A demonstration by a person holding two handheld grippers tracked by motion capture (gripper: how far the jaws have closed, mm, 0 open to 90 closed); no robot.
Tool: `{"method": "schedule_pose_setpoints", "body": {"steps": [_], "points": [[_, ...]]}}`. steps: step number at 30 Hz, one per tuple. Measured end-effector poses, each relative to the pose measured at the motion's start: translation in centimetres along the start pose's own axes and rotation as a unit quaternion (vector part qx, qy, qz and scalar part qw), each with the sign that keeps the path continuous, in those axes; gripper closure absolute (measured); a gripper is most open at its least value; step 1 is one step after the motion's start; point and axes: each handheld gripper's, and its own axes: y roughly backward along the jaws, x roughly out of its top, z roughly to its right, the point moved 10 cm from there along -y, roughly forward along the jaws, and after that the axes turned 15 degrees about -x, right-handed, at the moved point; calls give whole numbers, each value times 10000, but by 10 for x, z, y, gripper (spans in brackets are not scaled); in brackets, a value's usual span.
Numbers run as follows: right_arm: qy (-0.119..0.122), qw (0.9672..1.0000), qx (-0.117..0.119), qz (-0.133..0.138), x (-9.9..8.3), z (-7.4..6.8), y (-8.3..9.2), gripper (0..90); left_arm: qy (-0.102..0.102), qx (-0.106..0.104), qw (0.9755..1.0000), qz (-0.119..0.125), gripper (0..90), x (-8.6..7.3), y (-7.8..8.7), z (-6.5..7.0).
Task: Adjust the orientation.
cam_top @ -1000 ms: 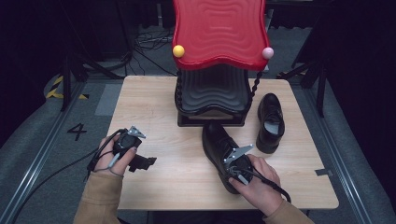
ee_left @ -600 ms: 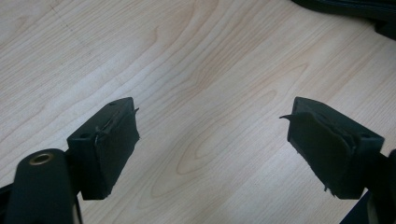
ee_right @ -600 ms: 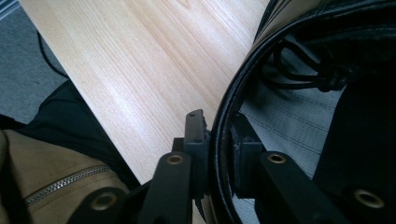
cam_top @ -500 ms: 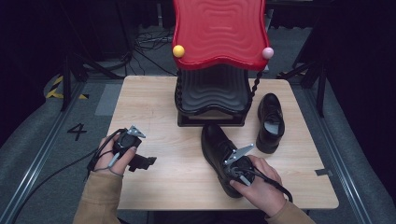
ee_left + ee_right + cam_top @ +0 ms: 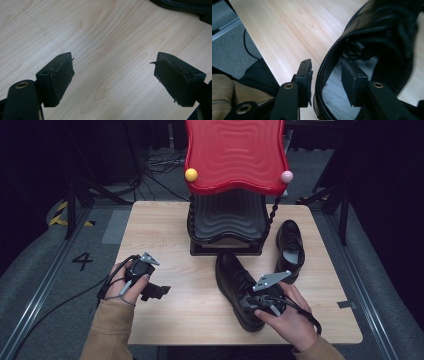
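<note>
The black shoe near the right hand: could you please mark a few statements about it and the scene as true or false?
1. The right tool has one jaw inside the nearer black shoe and one outside its rim. True; the jaws have just been opening, and a gap shows beside the rim.
2. The left tool holds the second shoe. False: its jaws are open over the bare wooden table.
3. The second black shoe stands on the table to the right of the rack. True.
4. The rack's top shelf is blue. False: it is red.
</note>
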Motion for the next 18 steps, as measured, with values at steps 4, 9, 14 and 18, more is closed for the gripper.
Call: {"method": "schedule_pose_setpoints", "body": {"steps": [4, 9, 14, 18], "points": [[-149, 9996, -69, 214, 7, 14, 12, 614, 25, -8, 10000, -5, 169, 0, -2, 0], [-306, 9988, -206, 326, 13, 34, 23, 605, -13, 3, 10000, -20, 168, 1, -2, 1], [-458, 9976, -363, 374, 20, 65, 36, 577, 9, 16, 10000, -24, 167, 0, -2, 0], [-590, 9961, -529, 390, 25, 92, 43, 551, 18, 24, 10000, -45, 168, 0, -2, 1]]}}
